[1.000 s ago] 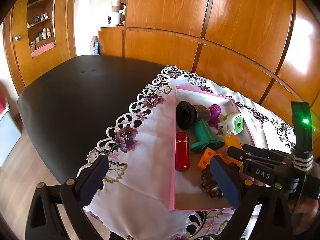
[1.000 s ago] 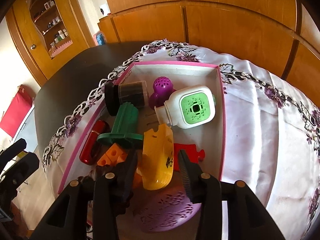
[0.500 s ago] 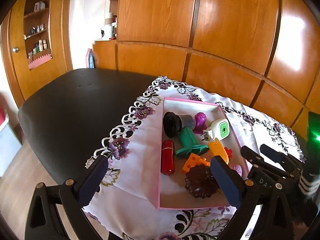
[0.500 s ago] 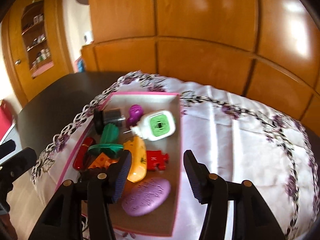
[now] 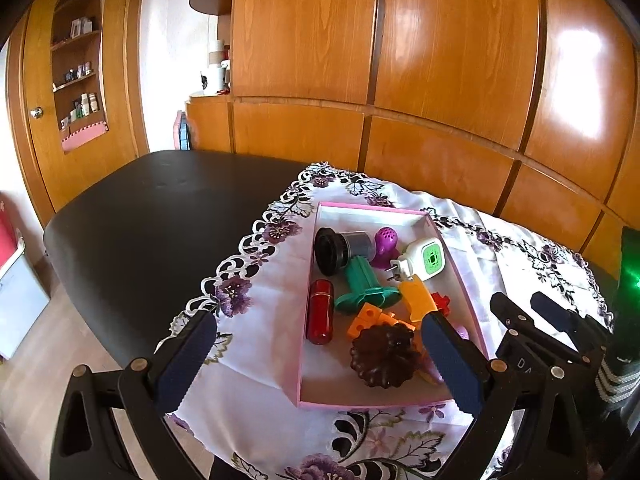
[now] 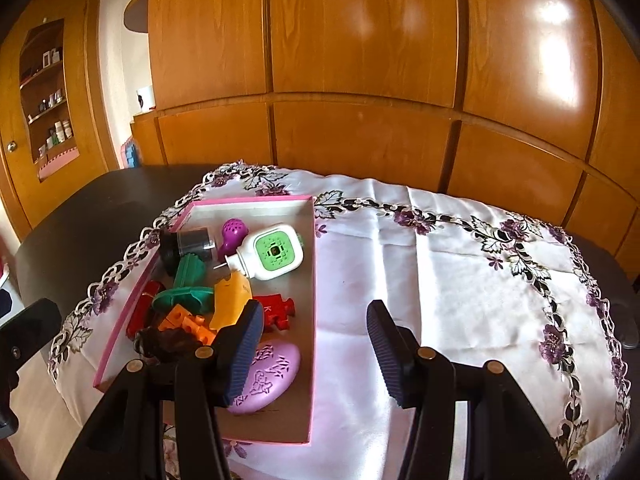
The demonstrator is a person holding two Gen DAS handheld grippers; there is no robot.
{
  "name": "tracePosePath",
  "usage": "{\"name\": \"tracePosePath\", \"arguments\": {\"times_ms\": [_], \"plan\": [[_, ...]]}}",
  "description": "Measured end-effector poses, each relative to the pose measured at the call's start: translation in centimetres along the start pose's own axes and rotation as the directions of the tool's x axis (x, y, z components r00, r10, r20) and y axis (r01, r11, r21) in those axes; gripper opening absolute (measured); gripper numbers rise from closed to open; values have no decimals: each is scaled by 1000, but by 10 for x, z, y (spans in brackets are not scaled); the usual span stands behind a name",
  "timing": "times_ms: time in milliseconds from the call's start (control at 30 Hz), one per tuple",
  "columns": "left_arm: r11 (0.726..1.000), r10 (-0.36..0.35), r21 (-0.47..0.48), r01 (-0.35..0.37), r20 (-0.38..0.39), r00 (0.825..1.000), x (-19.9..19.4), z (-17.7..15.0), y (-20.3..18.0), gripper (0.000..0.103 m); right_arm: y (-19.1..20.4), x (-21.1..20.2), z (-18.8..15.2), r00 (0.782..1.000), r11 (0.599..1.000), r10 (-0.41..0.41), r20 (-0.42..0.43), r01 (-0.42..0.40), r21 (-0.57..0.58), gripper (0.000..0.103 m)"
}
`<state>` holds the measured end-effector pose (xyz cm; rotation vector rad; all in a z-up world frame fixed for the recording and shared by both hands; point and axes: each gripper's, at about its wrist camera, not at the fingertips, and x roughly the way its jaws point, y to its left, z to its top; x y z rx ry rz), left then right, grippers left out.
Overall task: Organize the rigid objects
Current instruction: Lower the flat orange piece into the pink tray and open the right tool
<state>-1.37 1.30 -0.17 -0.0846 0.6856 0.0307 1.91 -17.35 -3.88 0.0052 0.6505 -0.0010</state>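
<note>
Both grippers wide open, nothing held. Left gripper (image 5: 316, 358) hovers at near edge of the pink box (image 5: 456, 264); right gripper (image 6: 316, 350) above cloth w/ its left finger over box's near right part. Box sits on floral tablecloth (image 6: 460, 280), left half, on a dark table (image 5: 140, 208). All items inside box: black/grey cylinder (image 6: 186, 244) far left, purple knob (image 6: 234, 234) and white/green plug-in (image 6: 272, 256) far right, green piece (image 6: 186, 280) mid, yellow piece (image 6: 230, 296), red puzzle piece (image 6: 280, 310), red tube (image 5: 320, 316) along left wall, orange blocks (image 6: 186, 322), brown fluted mould (image 5: 384, 356) near left, lilac oval (image 6: 268, 376) near right. Wood panelling (image 6: 360, 60) behind.
</note>
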Motion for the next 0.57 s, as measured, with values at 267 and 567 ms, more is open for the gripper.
{"name": "tracePosePath", "arguments": {"times_ms": [267, 567], "plan": [[1000, 10, 17, -10, 3, 1000, -1, -2, -3, 103, 4, -3, 0, 1000, 1000, 9, 7, -9, -11, 54], [999, 31, 29, -32, 19, 999, -2, -4, -2, 103, 8, -2, -3, 1000, 999, 20, 1, -20, -25, 54]]}}
